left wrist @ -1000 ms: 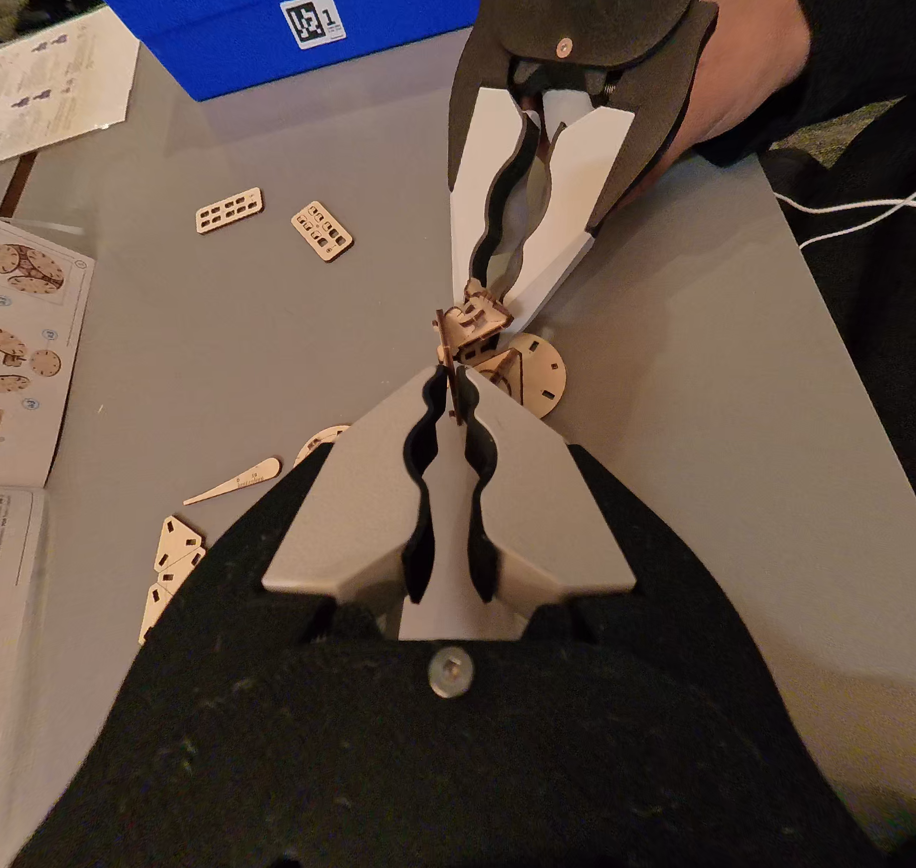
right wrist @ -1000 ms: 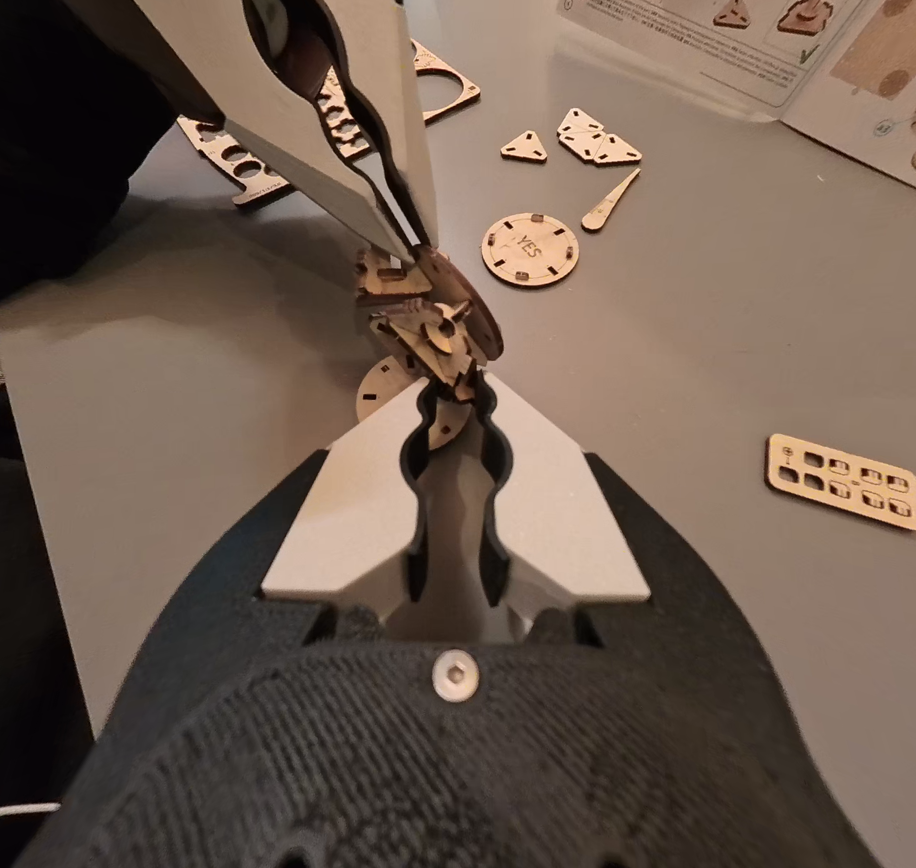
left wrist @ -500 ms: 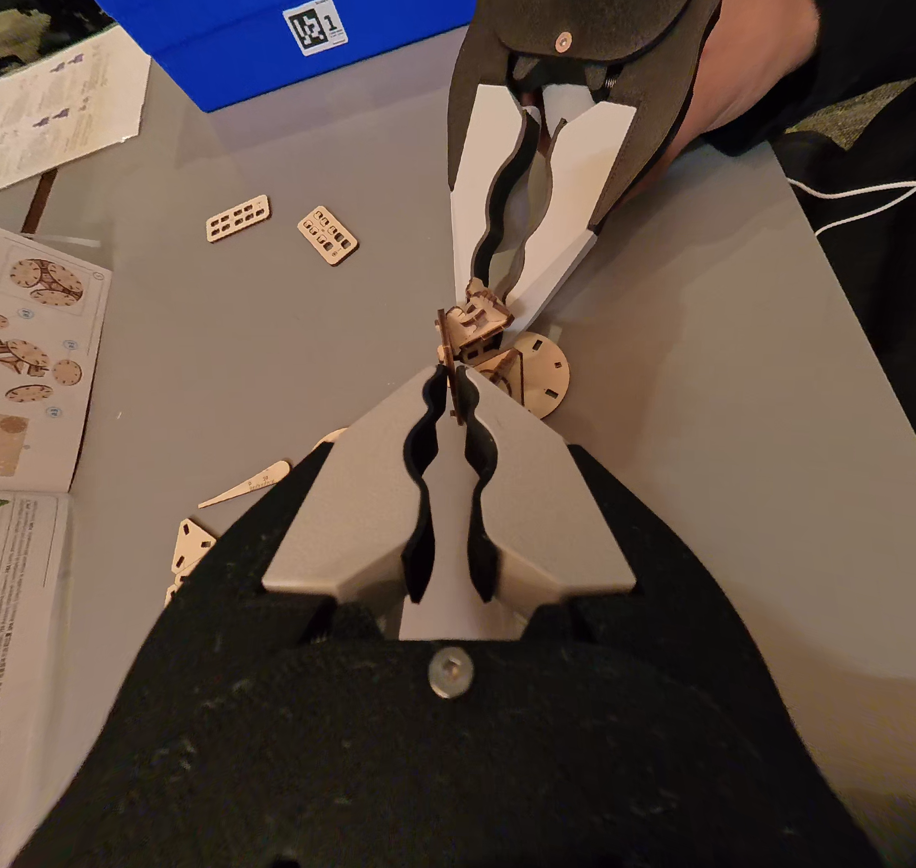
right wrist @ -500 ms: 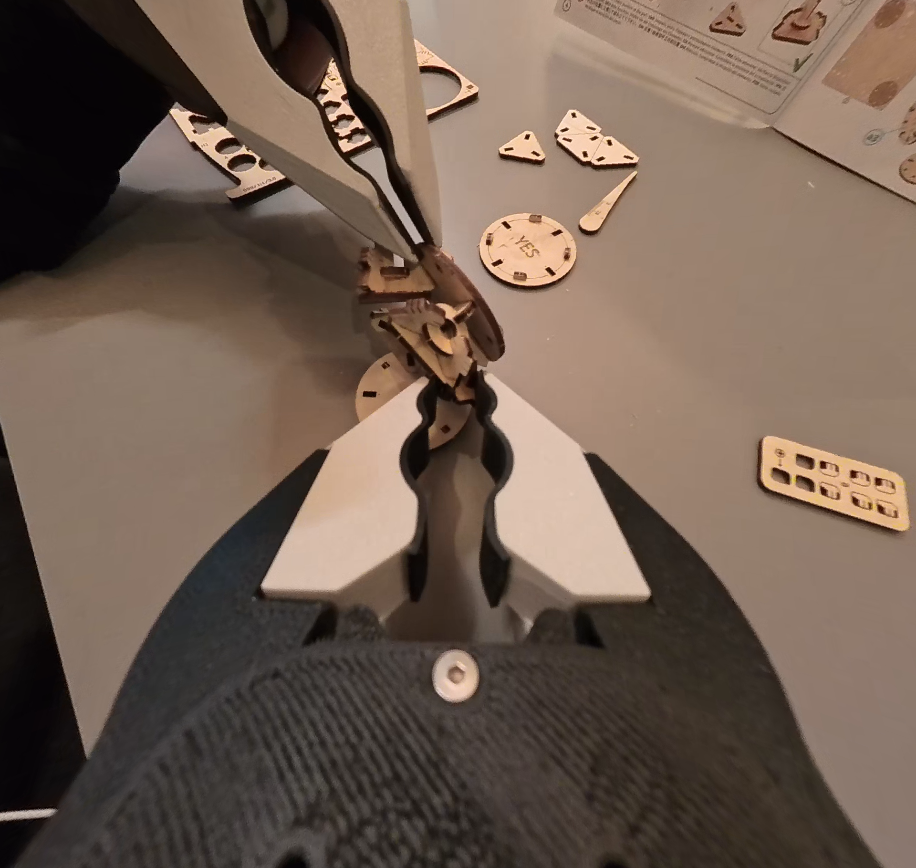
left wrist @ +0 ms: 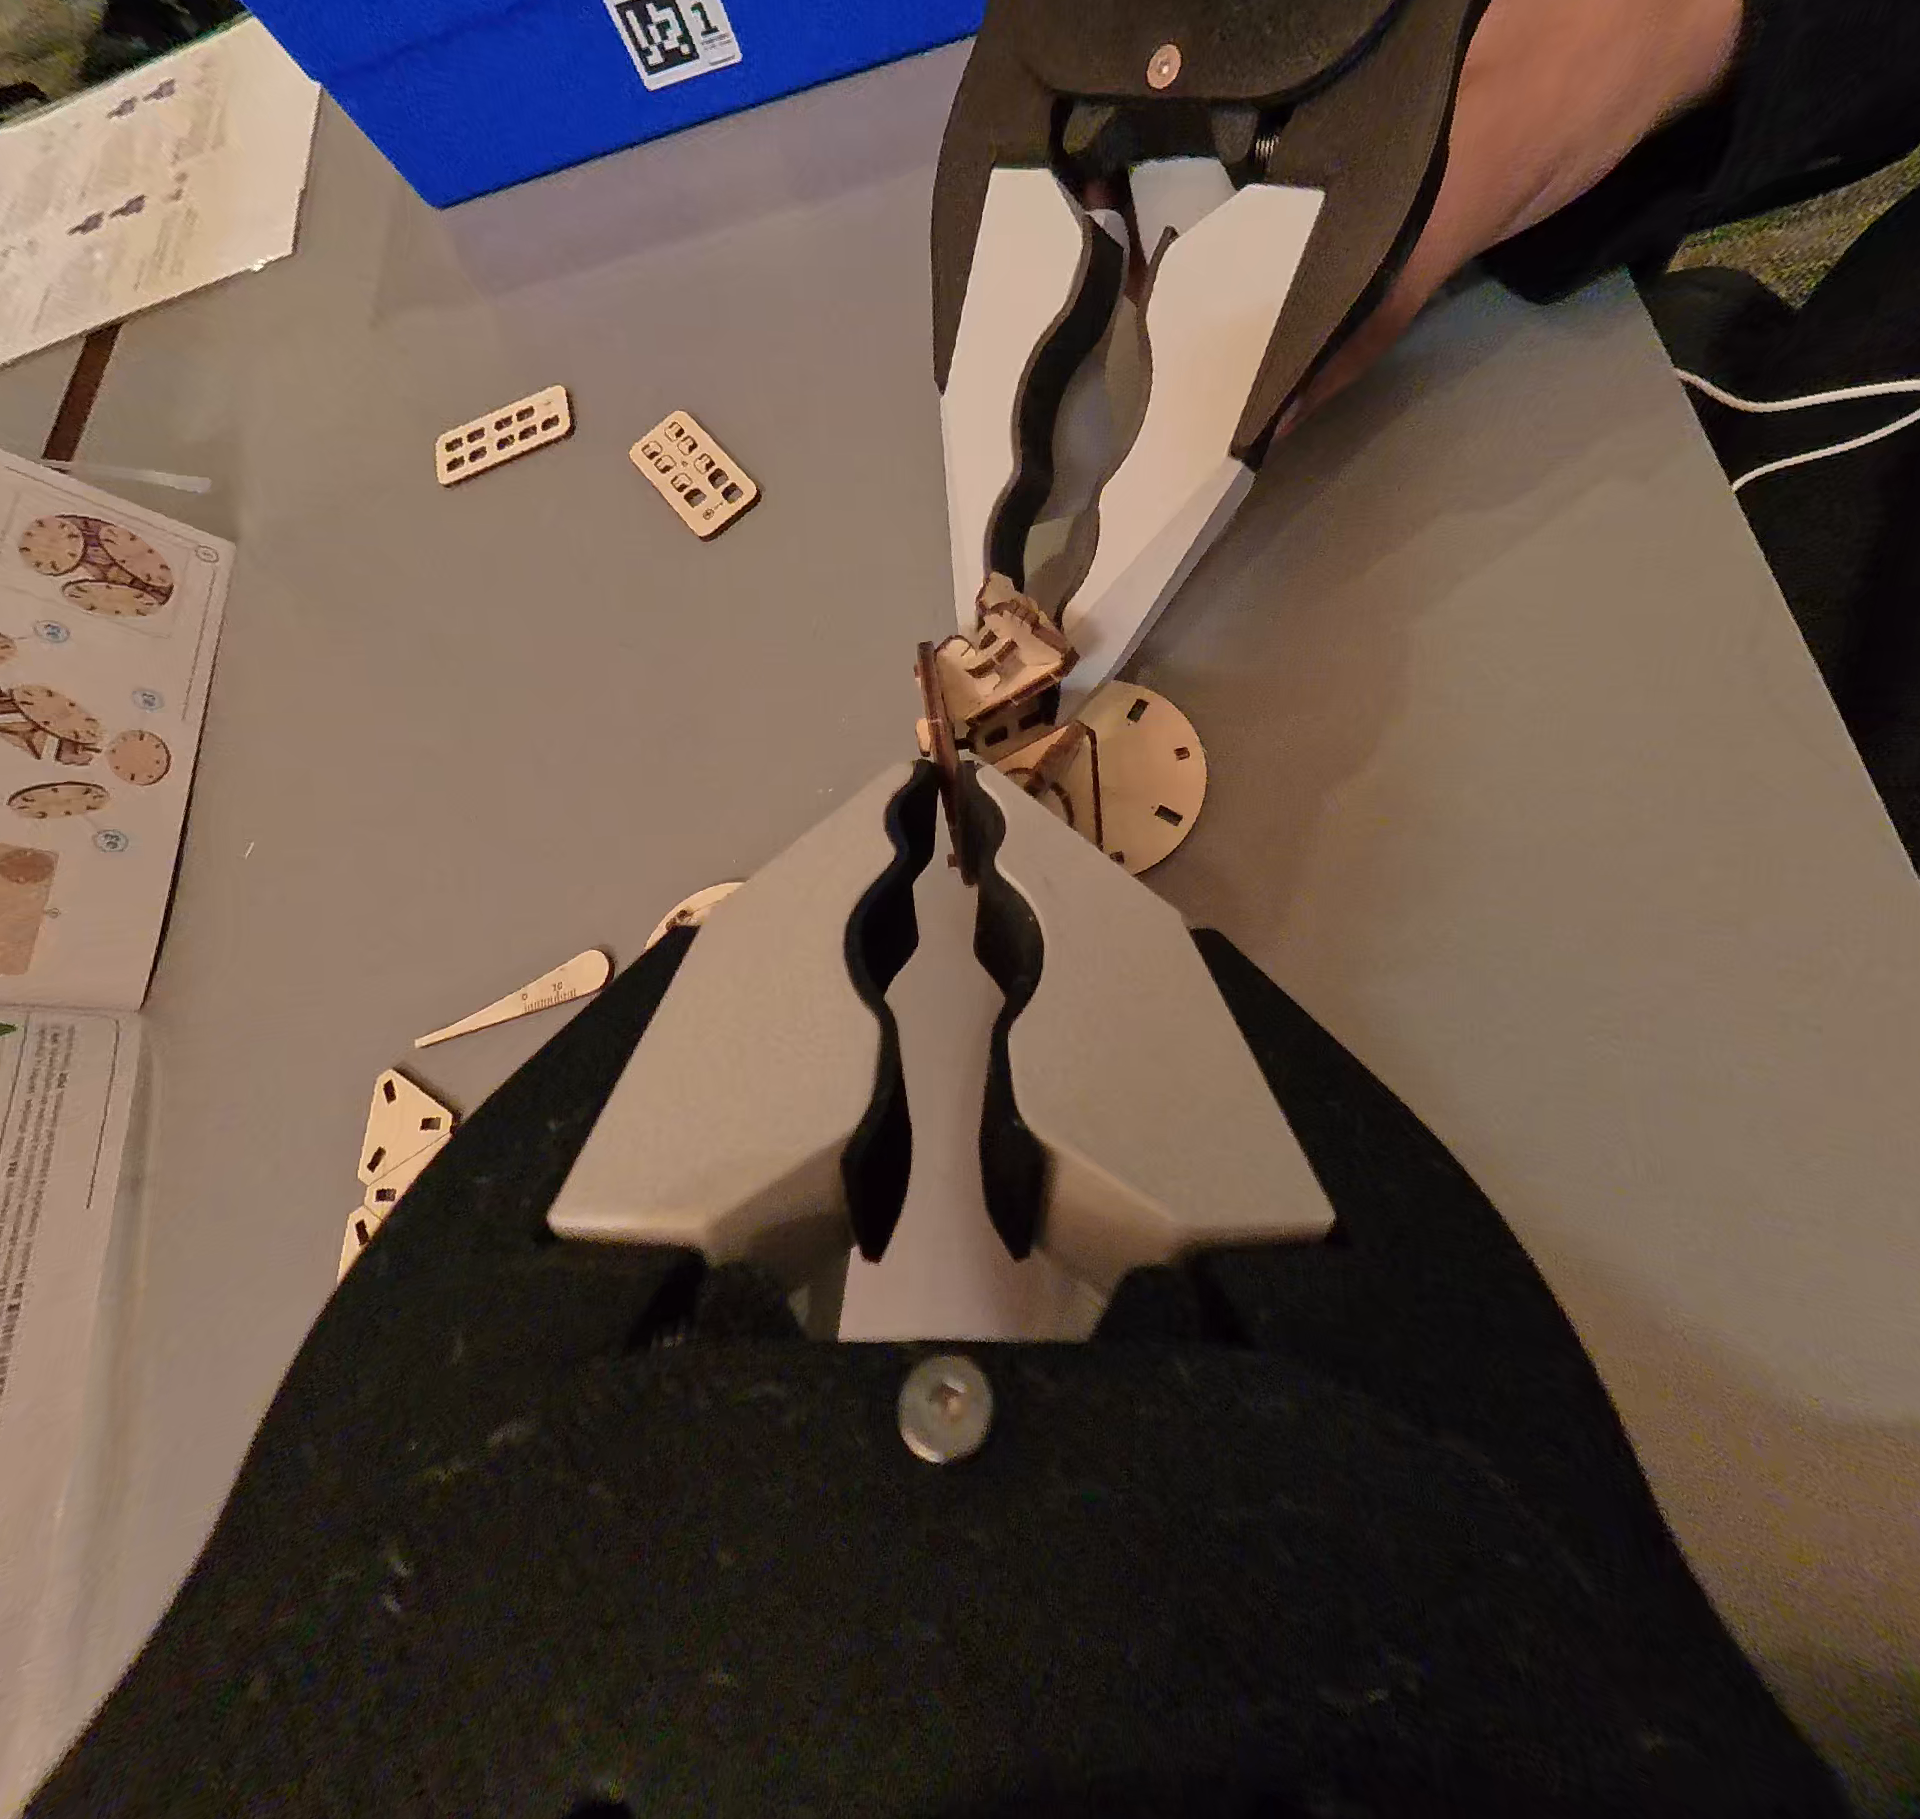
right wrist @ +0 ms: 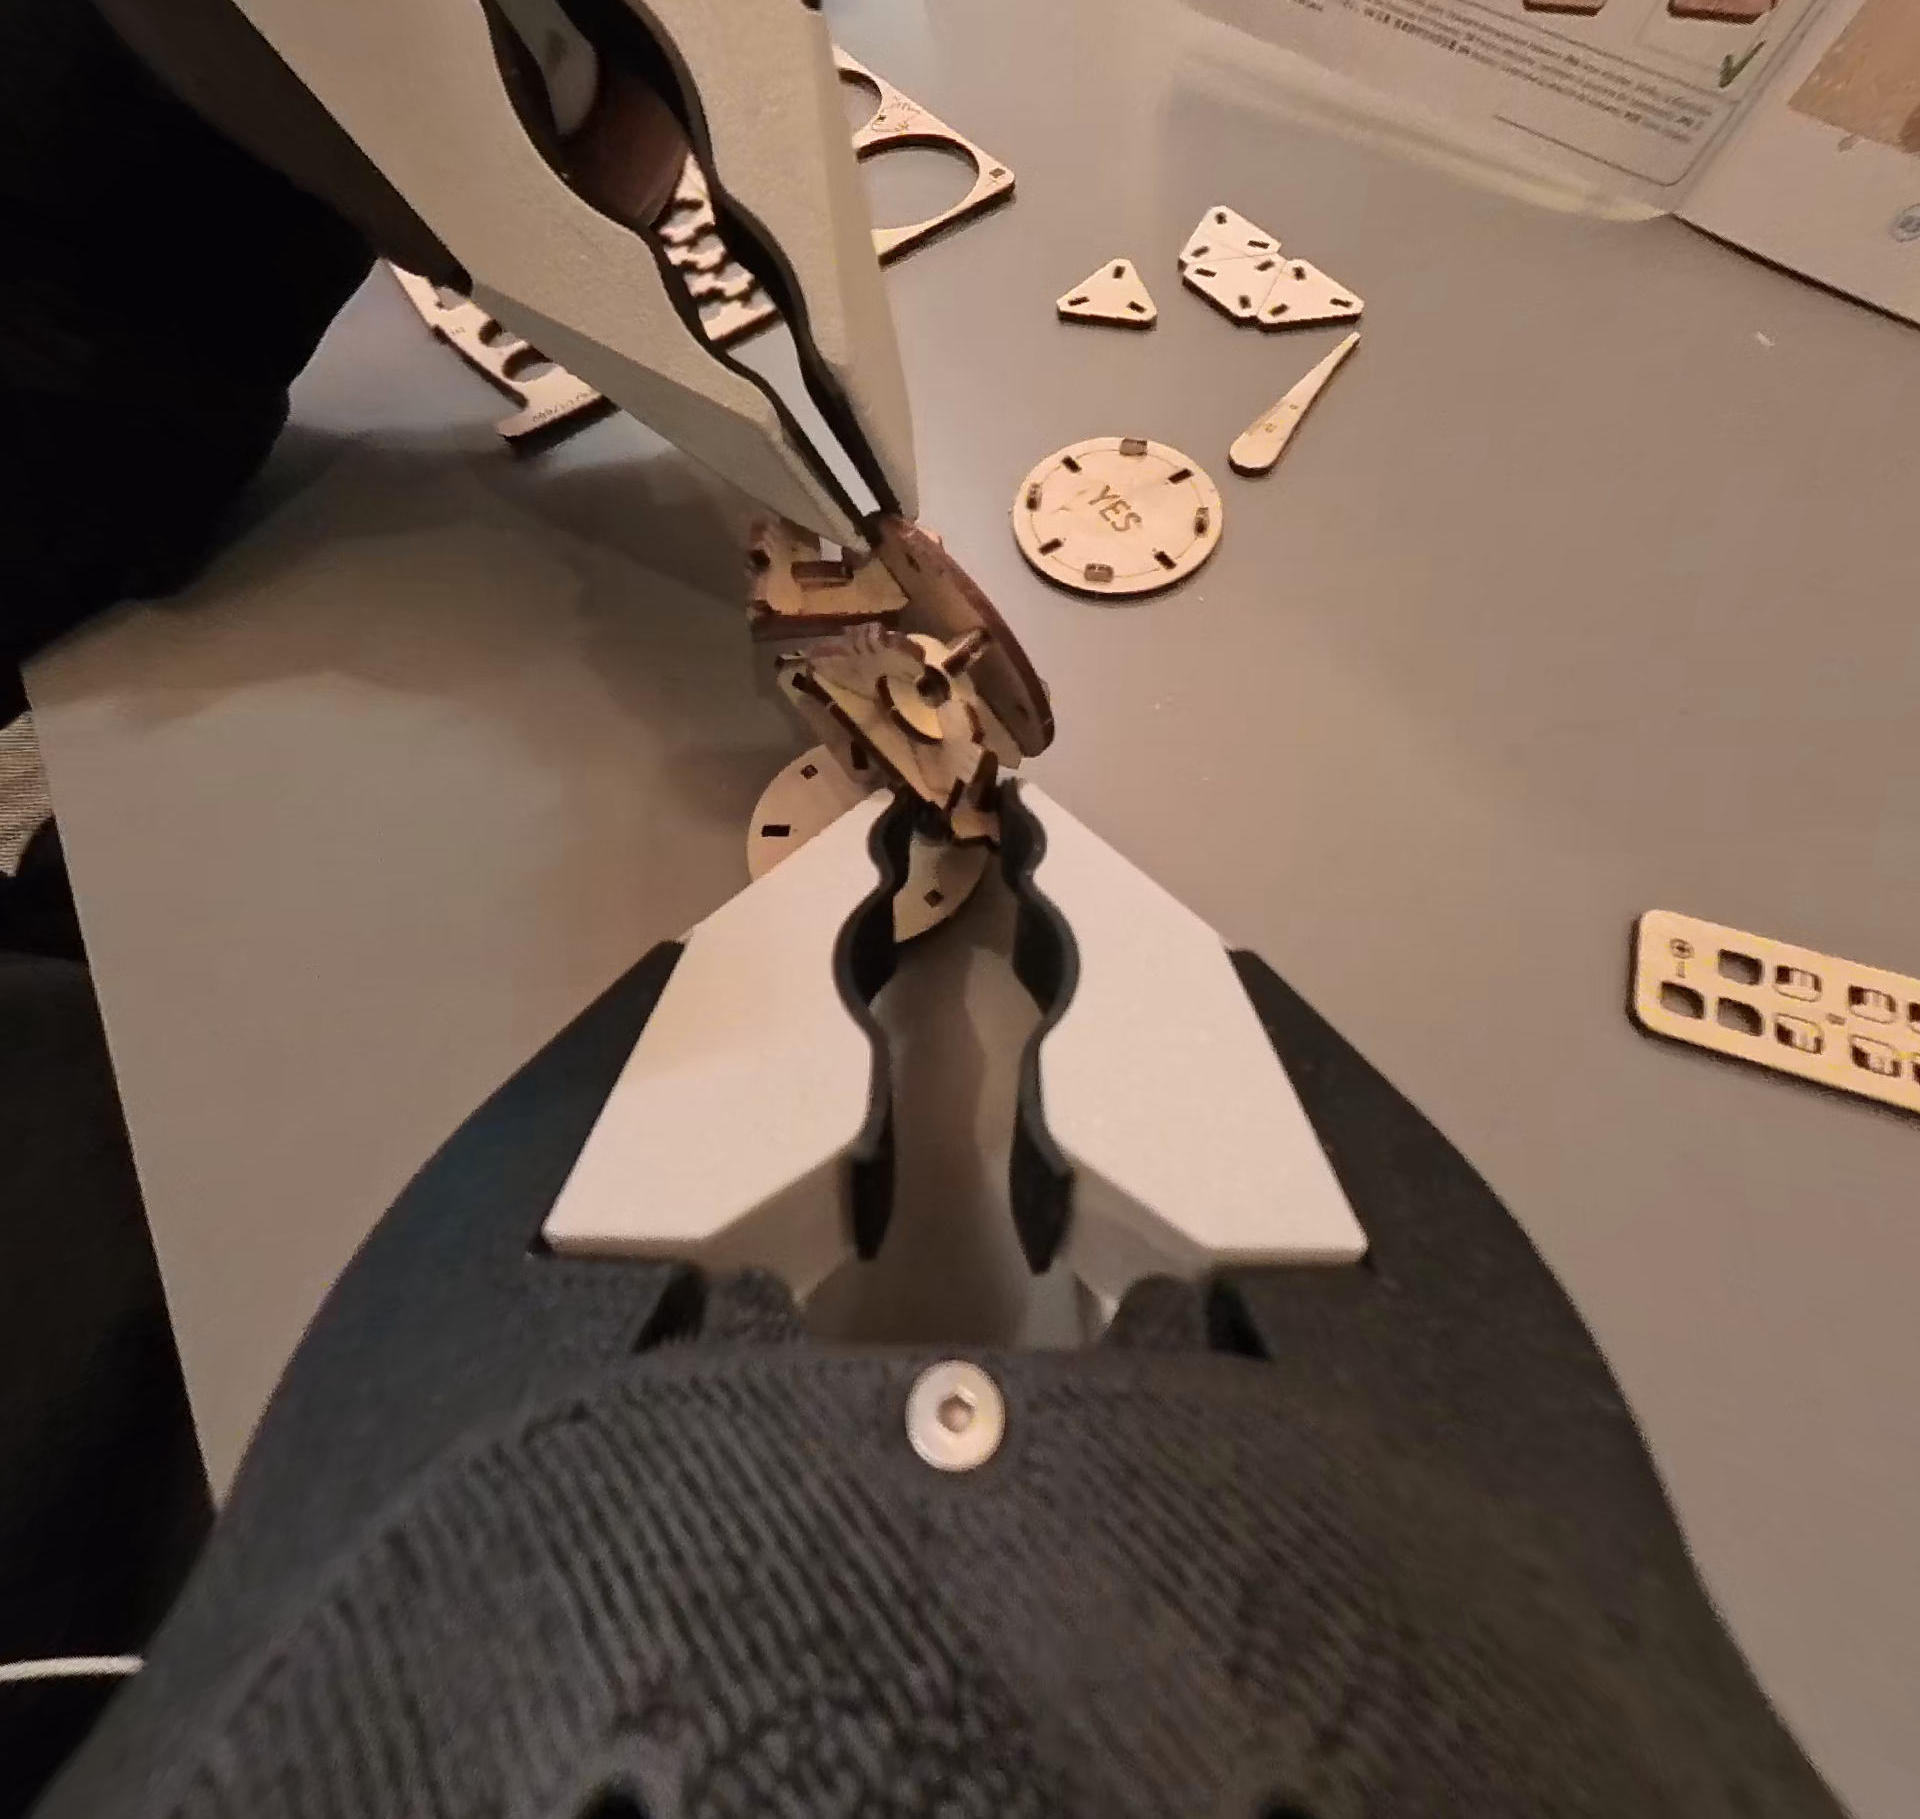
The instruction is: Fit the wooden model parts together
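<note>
Jaws of left gripper (left wrist: 948,782) are pinching the dark disc (left wrist: 940,730); right gripper (right wrist: 951,813) is clamping the wooden assembly (right wrist: 904,709) above the desk (left wrist: 1455,730).

Ahead of my left claw (left wrist: 948,782) the wooden assembly (left wrist: 997,678) sits between its tips and those of my right claw (left wrist: 1023,616) opposite — a slotted disc (left wrist: 1153,782) lies on the table (left wrist: 1455,834) beneath. Left of the claw lie two slotted strips (left wrist: 504,434), a pointer piece (left wrist: 530,1006) and booklet pages (left wrist: 94,730) — behind them, a bin (left wrist: 468,55).
</note>
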{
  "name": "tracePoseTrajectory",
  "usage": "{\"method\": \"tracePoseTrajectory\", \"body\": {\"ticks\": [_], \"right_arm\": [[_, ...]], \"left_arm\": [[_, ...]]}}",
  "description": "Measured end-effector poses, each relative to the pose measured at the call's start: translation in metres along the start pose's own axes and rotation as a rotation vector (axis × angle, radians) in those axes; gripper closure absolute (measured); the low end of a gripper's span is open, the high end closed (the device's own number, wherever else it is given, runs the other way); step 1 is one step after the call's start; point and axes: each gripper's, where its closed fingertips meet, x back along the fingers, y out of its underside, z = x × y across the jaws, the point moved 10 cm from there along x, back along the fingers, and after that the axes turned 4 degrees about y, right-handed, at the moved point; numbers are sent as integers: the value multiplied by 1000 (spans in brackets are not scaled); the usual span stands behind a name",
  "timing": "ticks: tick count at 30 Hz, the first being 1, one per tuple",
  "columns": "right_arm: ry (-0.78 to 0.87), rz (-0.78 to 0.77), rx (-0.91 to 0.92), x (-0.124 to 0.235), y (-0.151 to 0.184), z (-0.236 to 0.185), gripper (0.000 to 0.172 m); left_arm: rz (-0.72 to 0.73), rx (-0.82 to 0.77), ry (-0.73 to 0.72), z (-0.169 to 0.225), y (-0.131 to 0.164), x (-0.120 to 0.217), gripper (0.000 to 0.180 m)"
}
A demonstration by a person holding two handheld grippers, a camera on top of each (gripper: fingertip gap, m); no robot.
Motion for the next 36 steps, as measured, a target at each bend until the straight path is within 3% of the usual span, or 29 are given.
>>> {"method": "tracePoseTrajectory", "body": {"ticks": [14, 36], "right_arm": [[-94, -22, -180, -2, 1, 12, 156], [-55, -30, -199, 3, 5, 4, 156]], "left_arm": [[-35, -10, -23, 0, -1, -2, 178], [-76, -148, -75, 14, -7, -4, 178]]}}
